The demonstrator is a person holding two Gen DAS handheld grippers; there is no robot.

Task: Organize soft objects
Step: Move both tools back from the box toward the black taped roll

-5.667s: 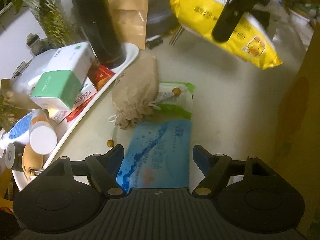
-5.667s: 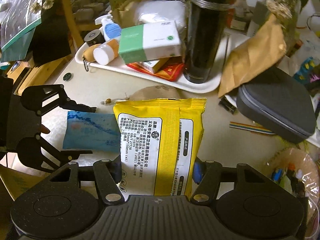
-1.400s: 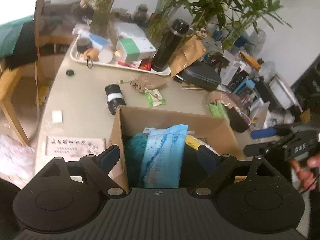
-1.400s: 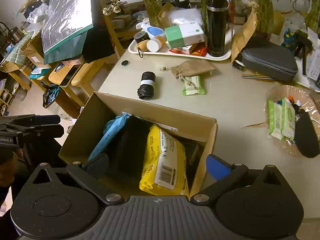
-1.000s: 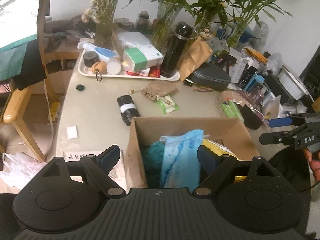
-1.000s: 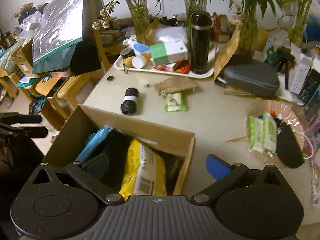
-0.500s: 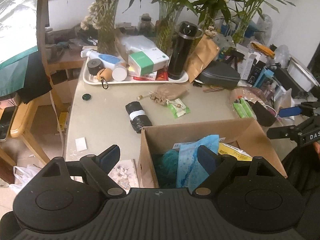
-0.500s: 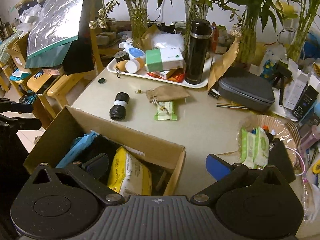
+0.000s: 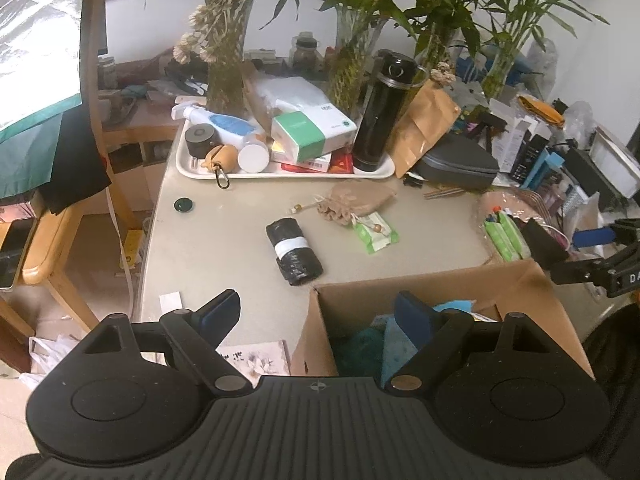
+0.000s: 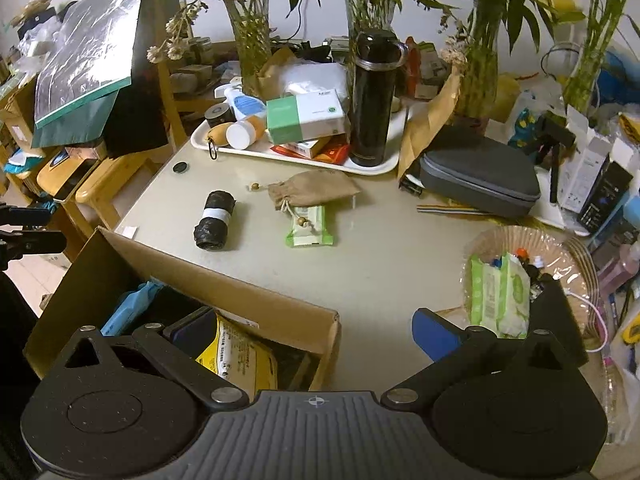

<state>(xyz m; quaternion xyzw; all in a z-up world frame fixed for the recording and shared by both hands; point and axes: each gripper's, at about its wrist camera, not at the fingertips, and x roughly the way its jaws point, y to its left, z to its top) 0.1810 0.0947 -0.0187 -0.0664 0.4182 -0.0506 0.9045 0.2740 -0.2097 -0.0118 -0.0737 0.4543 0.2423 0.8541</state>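
Both tongs, left tongs [image 9: 316, 312] and right tongs [image 10: 312, 330], gape empty above the brown cardboard box [image 10: 224, 280]. At frame centre on the bench [image 10: 380, 248]: black rolled bag bundle [image 10: 215, 220], squashy, grip mid-band; tan drawstring pouch [image 10: 312, 188], limp, pinch its body; green wipes packet [image 10: 310, 226], slippery.

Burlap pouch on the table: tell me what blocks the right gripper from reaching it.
Nothing visible blocks a reach from above. The right gripper is open, over the near wall of the cardboard box. Beyond it is bare table up to the burlap pouch. Its beaded drawstring lies across the green packet, so lifting may drag it.
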